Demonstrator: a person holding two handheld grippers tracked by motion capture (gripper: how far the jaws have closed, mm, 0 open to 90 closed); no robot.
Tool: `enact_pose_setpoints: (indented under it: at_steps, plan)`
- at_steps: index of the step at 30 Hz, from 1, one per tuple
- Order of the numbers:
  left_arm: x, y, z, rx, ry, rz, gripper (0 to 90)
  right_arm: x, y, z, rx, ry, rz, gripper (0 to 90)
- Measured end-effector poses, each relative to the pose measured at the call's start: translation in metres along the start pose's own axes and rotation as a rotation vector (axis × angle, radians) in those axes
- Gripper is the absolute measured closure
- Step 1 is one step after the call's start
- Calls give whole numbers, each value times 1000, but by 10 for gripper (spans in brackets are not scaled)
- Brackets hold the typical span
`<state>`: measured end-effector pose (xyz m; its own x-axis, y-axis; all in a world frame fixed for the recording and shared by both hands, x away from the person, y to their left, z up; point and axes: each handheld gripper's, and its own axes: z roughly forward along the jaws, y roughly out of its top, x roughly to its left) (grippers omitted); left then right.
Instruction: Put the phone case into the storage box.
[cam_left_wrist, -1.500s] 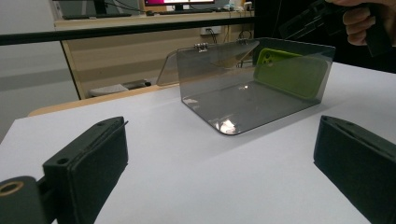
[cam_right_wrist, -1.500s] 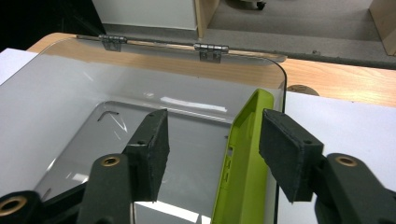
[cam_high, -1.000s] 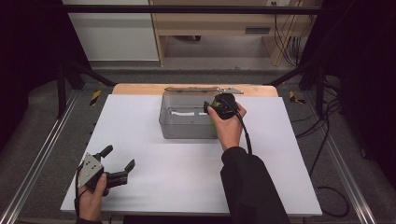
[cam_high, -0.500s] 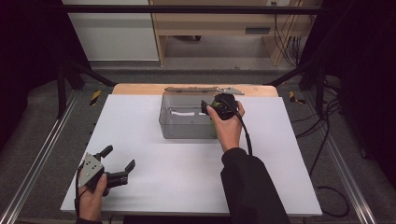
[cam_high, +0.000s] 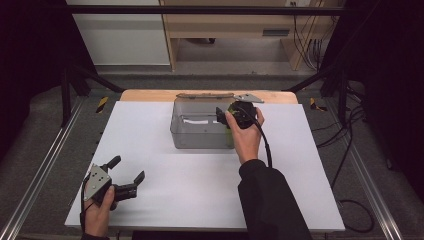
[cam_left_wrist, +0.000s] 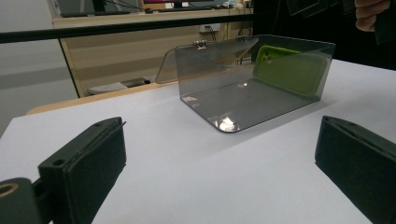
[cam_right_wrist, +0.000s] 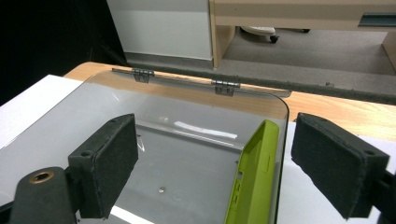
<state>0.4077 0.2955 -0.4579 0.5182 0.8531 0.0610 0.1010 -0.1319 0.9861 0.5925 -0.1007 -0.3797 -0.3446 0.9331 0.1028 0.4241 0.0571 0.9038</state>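
Note:
A clear grey plastic box (cam_high: 199, 142) stands at the table's far middle with its hinged lid (cam_high: 205, 95) swung back. A lime green phone case (cam_right_wrist: 254, 177) stands on edge inside it, leaning on the right wall, and shows through the box (cam_left_wrist: 252, 88) as a green phone case (cam_left_wrist: 289, 70). My right gripper (cam_high: 222, 117) hangs over the box's right end. Its jaws have just been opening and the right gripper (cam_right_wrist: 215, 135) stands open, with the case below and between the pads, untouched. My left gripper (cam_high: 128, 168) rests open near the front left corner, and the left gripper (cam_left_wrist: 219, 135) has nothing between its jaws.
The white tabletop (cam_high: 200, 190) is bare between the box and the front edge. A wooden strip (cam_high: 145, 95) runs behind the box. Metal rails (cam_high: 40, 175) flank the table. A black cable (cam_high: 265, 145) trails from the right gripper along the forearm.

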Motion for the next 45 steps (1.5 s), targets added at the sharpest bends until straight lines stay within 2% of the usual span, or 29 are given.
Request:
enact_pose_setpoints:
  at_steps: [11,22,27,38,45]
  plan:
    - [0,0,0,1,1,1,20,-2,3,-7,-19,2,-5,158]
    - [0,0,0,2,2,3,20,-2,4,-10,-24,-1,10,145]
    - [0,0,0,3,2,3,20,1,4,-11,-32,-41,-16,140]
    - [0,0,0,4,3,2,20,4,1,-13,-66,-84,-53,111]
    - [0,0,0,4,3,3,20,2,0,-20,-101,-82,-63,122]
